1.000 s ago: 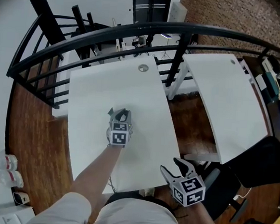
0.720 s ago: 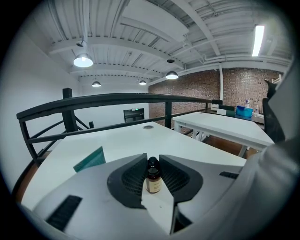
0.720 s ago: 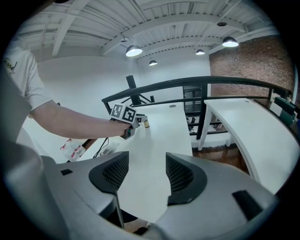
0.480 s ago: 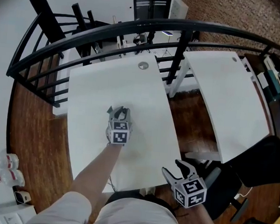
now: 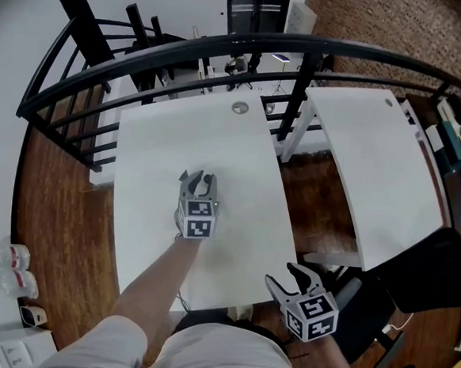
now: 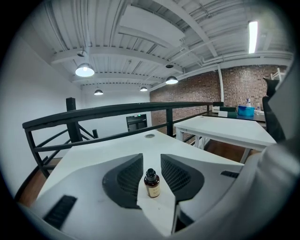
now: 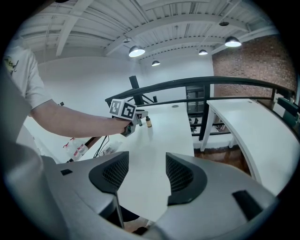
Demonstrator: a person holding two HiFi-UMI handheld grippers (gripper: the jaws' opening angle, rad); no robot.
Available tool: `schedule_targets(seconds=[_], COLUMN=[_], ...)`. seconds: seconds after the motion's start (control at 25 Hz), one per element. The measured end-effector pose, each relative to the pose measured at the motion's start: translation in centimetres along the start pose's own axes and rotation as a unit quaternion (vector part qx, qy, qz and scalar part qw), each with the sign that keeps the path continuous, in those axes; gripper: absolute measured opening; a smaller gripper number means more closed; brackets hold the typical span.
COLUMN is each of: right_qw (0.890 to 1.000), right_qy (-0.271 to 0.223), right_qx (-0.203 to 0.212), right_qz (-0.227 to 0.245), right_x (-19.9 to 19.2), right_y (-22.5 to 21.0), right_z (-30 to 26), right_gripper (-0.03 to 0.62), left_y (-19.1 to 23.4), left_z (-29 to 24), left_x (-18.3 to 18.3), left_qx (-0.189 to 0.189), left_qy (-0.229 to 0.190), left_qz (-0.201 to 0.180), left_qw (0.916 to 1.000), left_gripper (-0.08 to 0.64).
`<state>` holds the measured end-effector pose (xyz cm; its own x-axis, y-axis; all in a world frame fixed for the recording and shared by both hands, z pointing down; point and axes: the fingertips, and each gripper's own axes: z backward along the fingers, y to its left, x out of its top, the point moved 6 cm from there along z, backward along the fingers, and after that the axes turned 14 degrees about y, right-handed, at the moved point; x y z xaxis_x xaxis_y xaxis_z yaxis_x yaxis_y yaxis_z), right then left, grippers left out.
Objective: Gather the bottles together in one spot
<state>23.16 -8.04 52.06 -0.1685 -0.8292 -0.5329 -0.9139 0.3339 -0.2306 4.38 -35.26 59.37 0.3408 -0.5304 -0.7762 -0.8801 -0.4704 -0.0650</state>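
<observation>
Left tool (image 5: pixel 198 181): jaws had just been opening, pads off the bottle (image 6: pixel 151 183) that stood between them.
Bottle: upright mid-surface (image 5: pixel 158 142), dead ahead of those jaws.
Right tool (image 5: pixel 290 276): agape, empty, well apart.

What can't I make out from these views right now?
1. The small amber bottle with black cap: label print too small in the left gripper view; in the head view the left gripper covers it. Its jaws have just been opening, with the bottle between them, untouched.
2. The clear plastic bottles on the floor: head view, too small to count.
3. Other small bottles: none shows in any view.
</observation>
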Motion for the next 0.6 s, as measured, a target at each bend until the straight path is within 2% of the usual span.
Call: schedule_targets(seconds=[0.24, 0.4, 0.6], right_qw=[1.000, 0.999, 0.996], right_qy=[-0.012, -0.021, -0.036], right_qx=[0.008, 0.022, 0.049], right_qz=[0.023, 0.044, 0.064], right_x=[-0.9, -1.9, -3.6], right_y=[0.7, 1.7, 3.4], right_z=[1.4, 2.5, 4.3], right_gripper=[0.272, 0.272, 0.272], left_y=[-1.3, -2.8, -4.7], left_z=[6.3, 12.9, 22.4], left_x=[2.6, 4.5, 4.8], left_qx=[-0.001, -0.026, -0.048], left_qy=[-0.061, -0.109, -0.154], left_qz=[0.017, 0.041, 0.064], left_qw=[0.9980, 0.9929, 0.9847], left_gripper=[0.101, 0.100, 0.100])
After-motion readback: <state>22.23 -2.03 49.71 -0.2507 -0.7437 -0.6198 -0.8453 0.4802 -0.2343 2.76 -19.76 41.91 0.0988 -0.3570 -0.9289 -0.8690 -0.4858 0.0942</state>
